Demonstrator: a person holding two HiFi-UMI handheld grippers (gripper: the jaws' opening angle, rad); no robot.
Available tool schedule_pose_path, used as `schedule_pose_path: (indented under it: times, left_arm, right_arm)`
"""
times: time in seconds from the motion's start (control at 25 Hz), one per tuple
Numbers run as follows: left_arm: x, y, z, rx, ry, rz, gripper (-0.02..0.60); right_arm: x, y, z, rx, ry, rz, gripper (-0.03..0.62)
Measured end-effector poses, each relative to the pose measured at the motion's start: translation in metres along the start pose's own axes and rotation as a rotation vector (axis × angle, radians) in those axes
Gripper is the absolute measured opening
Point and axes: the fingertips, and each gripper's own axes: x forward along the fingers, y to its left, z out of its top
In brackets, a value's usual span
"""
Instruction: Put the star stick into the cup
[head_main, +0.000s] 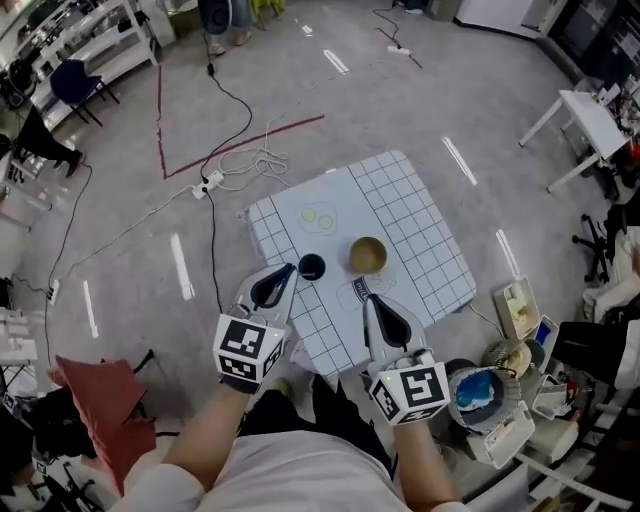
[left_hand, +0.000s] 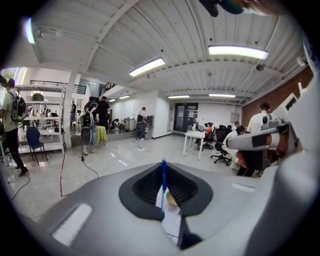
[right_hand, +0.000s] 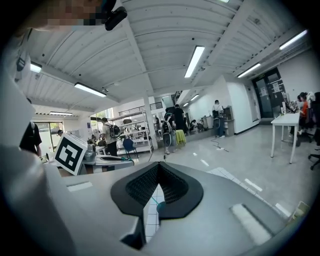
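A brown cup (head_main: 367, 255) stands upright near the middle of the white grid-patterned table (head_main: 420, 230). A black cup (head_main: 312, 267) sits just left of it. My left gripper (head_main: 290, 268) hovers beside the black cup, shut on the star stick (left_hand: 163, 176), a thin blue rod rising between its jaws; the star end is hidden. A sliver of the brown cup (left_hand: 171, 199) shows through the gap under the jaws. My right gripper (head_main: 362, 289) is in front of the brown cup, its jaws closed together at the tip (right_hand: 159, 165) with nothing between them. Below it a teal stick end (right_hand: 160, 205) shows over the grid.
Two pale round marks (head_main: 318, 217) lie at the table's far left. A stand with a blue bowl (head_main: 478, 390) and boxes crowds the near right. Red cloth (head_main: 95, 400) lies on the floor at left, and cables (head_main: 240, 165) lie beyond the table. A white table (head_main: 590, 120) stands far right.
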Motion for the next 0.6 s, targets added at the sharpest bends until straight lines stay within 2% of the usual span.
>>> schedule_pose_path:
  times: [0.28,0.6]
  left_arm:
    - [0.035,0.013,-0.02,-0.024,0.049,0.029,0.022]
    - [0.072,0.024,-0.069,-0.034,0.114,-0.02,0.023]
  right_arm:
    - [0.032,-0.016,-0.017,0.033,0.058,0.044,0.011]
    - [0.058,-0.021,-0.057,0.072,0.129,0.004,0.011]
